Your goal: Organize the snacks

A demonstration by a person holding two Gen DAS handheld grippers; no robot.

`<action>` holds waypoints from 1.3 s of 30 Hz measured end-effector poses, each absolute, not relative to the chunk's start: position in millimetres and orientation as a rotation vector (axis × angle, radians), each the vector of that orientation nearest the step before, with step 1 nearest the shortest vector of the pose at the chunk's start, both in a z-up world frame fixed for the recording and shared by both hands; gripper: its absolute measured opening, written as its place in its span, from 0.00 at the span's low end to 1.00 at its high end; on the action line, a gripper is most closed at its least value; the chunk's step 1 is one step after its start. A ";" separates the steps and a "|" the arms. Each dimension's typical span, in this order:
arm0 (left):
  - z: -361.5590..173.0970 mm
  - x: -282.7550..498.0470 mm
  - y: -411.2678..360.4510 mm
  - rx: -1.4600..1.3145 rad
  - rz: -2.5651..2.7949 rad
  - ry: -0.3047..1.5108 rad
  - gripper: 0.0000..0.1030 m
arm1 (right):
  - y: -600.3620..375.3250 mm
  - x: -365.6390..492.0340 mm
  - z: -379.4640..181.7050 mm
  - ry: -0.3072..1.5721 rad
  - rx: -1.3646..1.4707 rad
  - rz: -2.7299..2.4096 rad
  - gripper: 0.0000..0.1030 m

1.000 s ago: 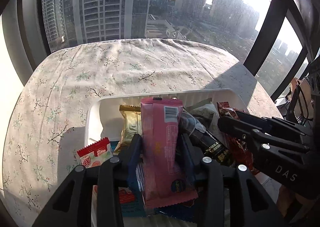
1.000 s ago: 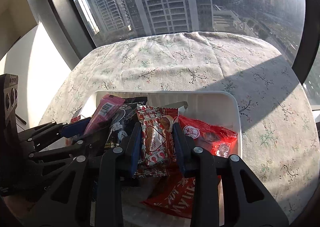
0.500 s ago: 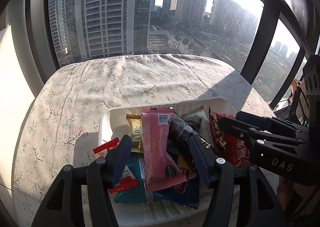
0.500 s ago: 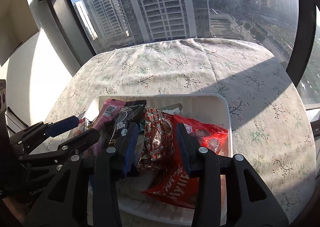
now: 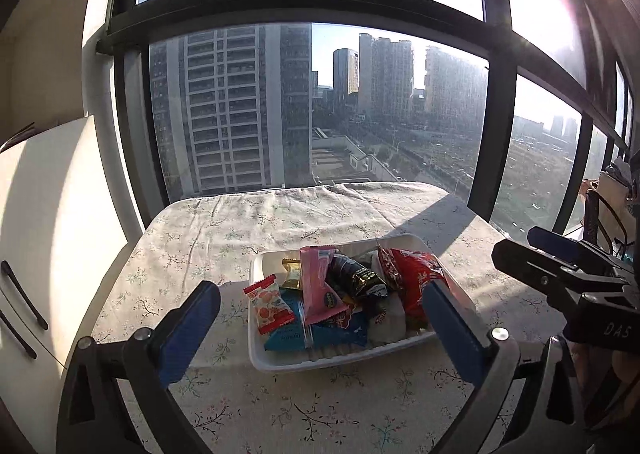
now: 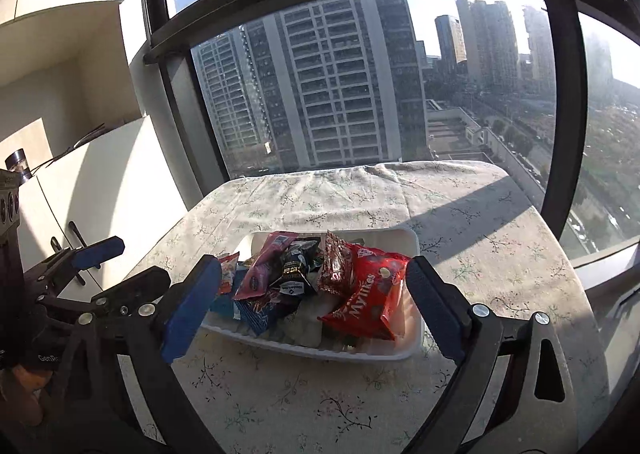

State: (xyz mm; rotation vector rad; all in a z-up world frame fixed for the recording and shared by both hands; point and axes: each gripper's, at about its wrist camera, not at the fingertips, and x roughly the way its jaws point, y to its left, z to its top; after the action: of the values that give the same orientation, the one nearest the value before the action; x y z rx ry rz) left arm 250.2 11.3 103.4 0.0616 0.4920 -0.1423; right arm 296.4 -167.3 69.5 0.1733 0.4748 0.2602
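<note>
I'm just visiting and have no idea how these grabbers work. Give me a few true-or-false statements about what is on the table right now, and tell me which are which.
1. The snacks sit piled in a white tray. True.
2. The left gripper is clamped on the pink packet. False: its jaws stand wide open, with nothing between them.
3. The right gripper is open and holds nothing. True.
4. The red bag lies on the tablecloth outside the tray. False: it lies inside the tray, at its right end.
5. The tablecloth is plain white. False: it has a small floral print.
</note>
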 end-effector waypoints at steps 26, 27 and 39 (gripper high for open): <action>137.3 10.9 10.7 0.061 0.001 0.179 1.00 | -156.2 -75.1 133.4 -0.137 0.054 0.060 1.00; 137.2 6.3 10.6 0.062 0.002 0.184 1.00 | -155.0 -84.7 134.3 -0.120 0.046 0.051 1.00; 106.9 5.2 5.8 0.044 0.067 0.319 1.00 | -167.8 -96.1 115.4 0.099 0.058 0.024 1.00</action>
State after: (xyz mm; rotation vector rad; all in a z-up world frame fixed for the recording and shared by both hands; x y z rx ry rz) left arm 5.2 5.8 106.9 0.0438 0.3187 0.0667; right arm -96.1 -167.8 115.4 0.0575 0.0995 0.0236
